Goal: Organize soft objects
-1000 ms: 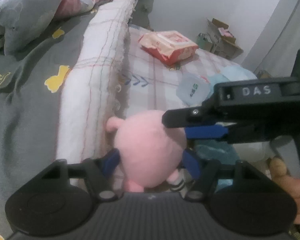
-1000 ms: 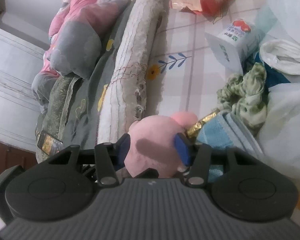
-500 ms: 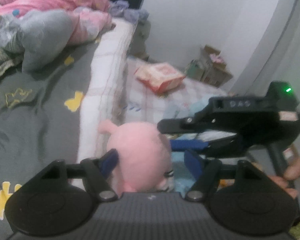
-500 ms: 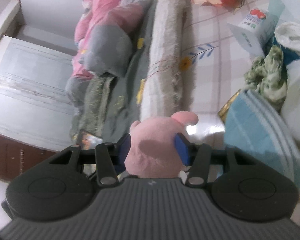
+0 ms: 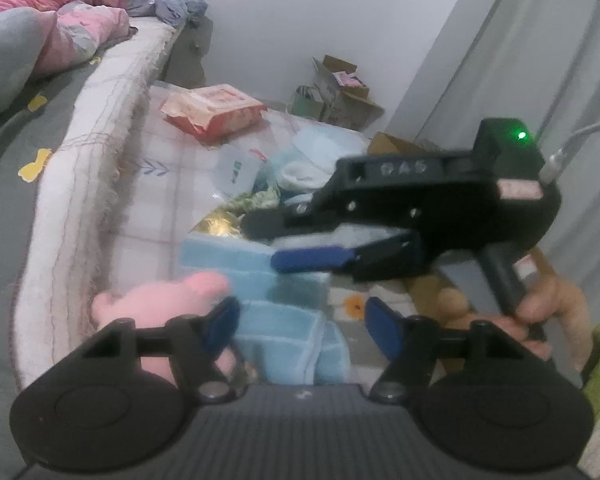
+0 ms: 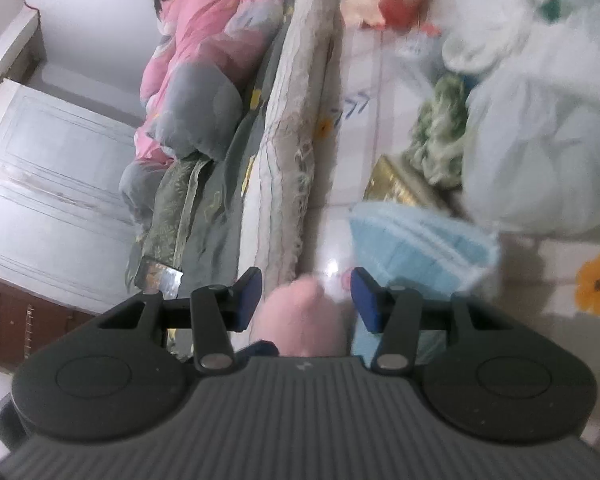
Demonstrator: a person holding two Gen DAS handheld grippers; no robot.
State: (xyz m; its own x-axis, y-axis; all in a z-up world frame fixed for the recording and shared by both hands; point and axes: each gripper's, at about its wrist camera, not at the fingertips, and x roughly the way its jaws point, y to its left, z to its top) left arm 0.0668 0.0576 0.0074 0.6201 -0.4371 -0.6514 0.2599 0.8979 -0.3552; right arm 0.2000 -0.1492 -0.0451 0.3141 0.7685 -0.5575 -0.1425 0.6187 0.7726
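The pink plush toy (image 5: 156, 304) lies by the rolled white blanket, left of and partly behind my left gripper's left finger. My left gripper (image 5: 302, 322) has its jaws closing with nothing pressed between them; the folded light-blue towel (image 5: 236, 264) shows beyond the gap. My right gripper (image 5: 262, 240) hovers over the towel from the right, held by a hand (image 5: 540, 312), with nothing pink in its jaws. In the right wrist view the right gripper (image 6: 306, 288) stands open, the plush toy (image 6: 304, 312) low and blurred beneath the gap and the towel (image 6: 420, 240) to the right.
The white blanket roll (image 5: 80, 168) borders a grey bedsheet with a pink quilt (image 5: 40, 12). On the checked mat lie a red wipes pack (image 5: 212, 114), a gold packet (image 6: 396, 184), green cloth (image 6: 440, 140) and a white bag (image 6: 540, 152). Cardboard boxes (image 5: 340, 92) stand by the wall.
Both grippers have pulled back and risen from the plush toy. It left the left gripper's gap and sits off to the left; in the right view it sank low in the frame.
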